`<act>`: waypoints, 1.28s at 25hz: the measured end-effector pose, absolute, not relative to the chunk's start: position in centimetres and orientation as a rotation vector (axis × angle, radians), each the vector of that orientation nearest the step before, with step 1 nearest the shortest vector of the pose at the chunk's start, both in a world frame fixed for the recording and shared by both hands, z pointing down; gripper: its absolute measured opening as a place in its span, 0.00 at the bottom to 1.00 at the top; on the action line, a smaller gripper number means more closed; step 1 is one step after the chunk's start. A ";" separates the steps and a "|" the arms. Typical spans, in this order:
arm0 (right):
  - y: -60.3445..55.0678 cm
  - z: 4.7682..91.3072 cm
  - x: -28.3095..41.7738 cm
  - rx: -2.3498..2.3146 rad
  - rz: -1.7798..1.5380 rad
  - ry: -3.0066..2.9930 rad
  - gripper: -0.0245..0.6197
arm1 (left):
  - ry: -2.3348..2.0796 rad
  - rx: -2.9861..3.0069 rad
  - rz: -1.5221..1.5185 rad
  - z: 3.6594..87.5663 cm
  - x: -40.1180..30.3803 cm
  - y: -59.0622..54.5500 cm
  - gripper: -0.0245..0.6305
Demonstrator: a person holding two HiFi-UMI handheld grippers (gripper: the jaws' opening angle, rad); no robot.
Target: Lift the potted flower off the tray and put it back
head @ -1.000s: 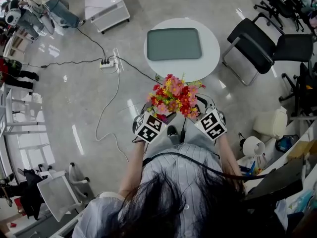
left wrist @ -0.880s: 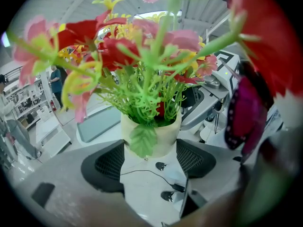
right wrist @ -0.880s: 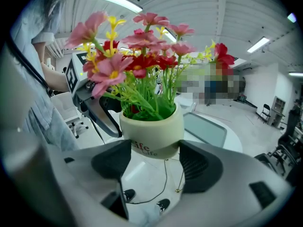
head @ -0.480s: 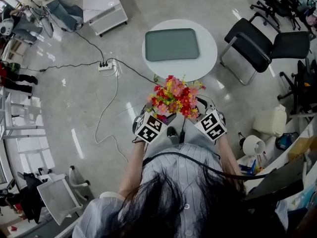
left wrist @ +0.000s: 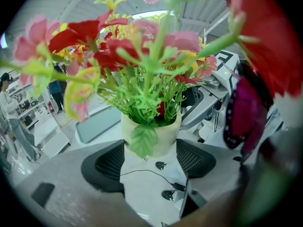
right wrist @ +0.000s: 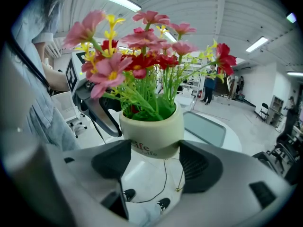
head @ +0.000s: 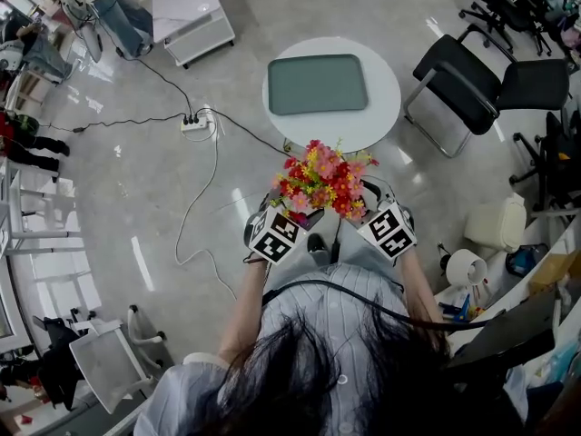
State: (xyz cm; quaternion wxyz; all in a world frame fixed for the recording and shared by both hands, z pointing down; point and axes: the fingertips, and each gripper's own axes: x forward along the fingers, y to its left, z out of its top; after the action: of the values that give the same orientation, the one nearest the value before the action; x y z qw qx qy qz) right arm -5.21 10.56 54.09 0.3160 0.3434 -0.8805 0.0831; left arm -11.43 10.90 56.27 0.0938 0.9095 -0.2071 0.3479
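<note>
A: Where is the potted flower [head: 322, 178]?

B: Up in the air, close to the person's chest, over the floor and on the near side of the round white table [head: 386, 107]. It is well apart from the grey-green tray [head: 318, 84], which lies flat in the middle of that table.

A: And the tools?

B: Both clamp the cream pot. The left gripper [left wrist: 150, 161] has a jaw pad pressed to each side of it, and the right gripper [right wrist: 156, 161] does the same from the opposite side.

A: What is the room like?

B: Glossy grey floor [head: 136, 180]. A white power strip [head: 195, 119] lies left of the table, with black cables trailing from it. A black chair [head: 481, 80] stands right of the table, a white cabinet [head: 191, 7] at the far left, and a white chair [head: 109, 361] at the near left.
</note>
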 end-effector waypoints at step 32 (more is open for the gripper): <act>-0.1 54.4 -0.7 0.776 0.250 -2.346 0.52 | -0.695 2.597 1.018 56.5 -6.8 0.9 0.54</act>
State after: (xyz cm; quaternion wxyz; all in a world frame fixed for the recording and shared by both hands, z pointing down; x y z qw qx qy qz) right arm -0.65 -0.07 54.43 0.3229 0.2957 -0.8940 0.0953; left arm -6.84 0.94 56.55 0.1332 0.8953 -0.2396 0.3511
